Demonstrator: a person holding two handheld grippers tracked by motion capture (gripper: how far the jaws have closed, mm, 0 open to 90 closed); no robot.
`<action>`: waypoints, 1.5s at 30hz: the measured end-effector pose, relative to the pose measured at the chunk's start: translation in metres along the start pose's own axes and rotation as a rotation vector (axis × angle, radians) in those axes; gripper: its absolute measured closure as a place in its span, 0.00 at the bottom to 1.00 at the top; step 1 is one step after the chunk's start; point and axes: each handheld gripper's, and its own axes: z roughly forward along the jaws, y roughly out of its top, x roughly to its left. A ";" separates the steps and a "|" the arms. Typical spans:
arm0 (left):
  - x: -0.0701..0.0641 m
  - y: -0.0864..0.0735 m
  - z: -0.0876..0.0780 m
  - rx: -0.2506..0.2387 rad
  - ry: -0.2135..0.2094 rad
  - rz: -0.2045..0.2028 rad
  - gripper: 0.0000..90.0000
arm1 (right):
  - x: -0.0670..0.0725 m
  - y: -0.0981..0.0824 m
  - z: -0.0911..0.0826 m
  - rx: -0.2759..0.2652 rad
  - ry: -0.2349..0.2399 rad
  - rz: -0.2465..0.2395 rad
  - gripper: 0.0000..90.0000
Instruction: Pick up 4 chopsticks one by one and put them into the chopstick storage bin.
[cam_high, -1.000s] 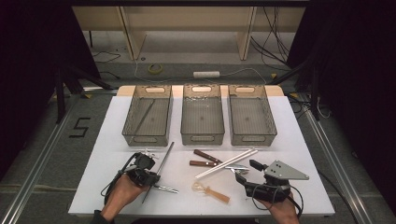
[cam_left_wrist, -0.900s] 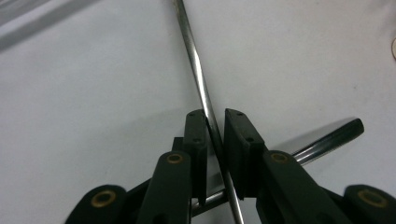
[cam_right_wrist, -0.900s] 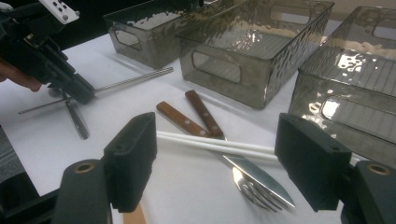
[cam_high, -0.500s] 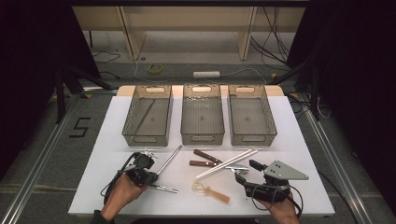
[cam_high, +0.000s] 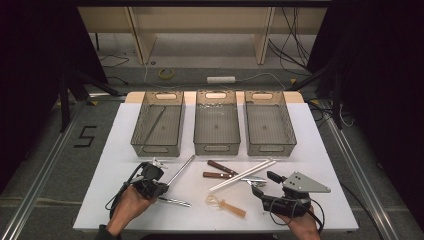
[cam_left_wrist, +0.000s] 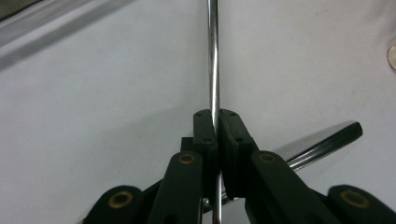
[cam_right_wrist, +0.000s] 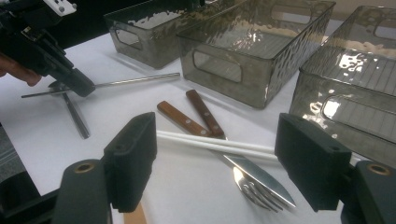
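Note:
My left gripper (cam_high: 162, 187) (cam_left_wrist: 215, 116) sits at the front left of the white table, shut on a thin metal chopstick (cam_high: 180, 170) (cam_left_wrist: 214, 56) that runs away from the jaws toward the bins. A second metal stick with a dark end (cam_high: 175, 202) (cam_left_wrist: 327, 137) lies just beside the gripper on the table. At the front right, my right gripper (cam_high: 264, 184) (cam_right_wrist: 215, 126) stands open with nothing held. Beyond its jaws lie two white chopsticks (cam_right_wrist: 210, 142) and a knife and fork with wooden handles (cam_right_wrist: 187, 119). The left gripper (cam_right_wrist: 81, 86) also shows far off in the right gripper view.
Three smoky clear bins stand in a row at the back: left (cam_high: 145, 149) with a stick inside, middle (cam_high: 216, 148), right (cam_high: 270, 148). A pale plastic utensil (cam_high: 227, 205) lies near the front edge between the hands.
The left jaws have closed onto the metal chopstick, and its far end has swung a little to the right. The right gripper has stayed where it was.

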 end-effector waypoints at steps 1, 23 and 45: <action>0.000 0.000 0.000 -0.007 -0.001 0.000 0.95 | 0.000 0.000 0.000 0.001 -0.001 0.001 0.34; -0.006 0.004 -0.021 -0.097 -0.029 0.058 0.95 | 0.000 0.000 -0.001 0.000 0.000 -0.002 0.34; -0.013 0.012 -0.047 -0.158 -0.077 0.095 0.95 | -0.001 -0.001 0.000 0.005 0.001 -0.002 0.34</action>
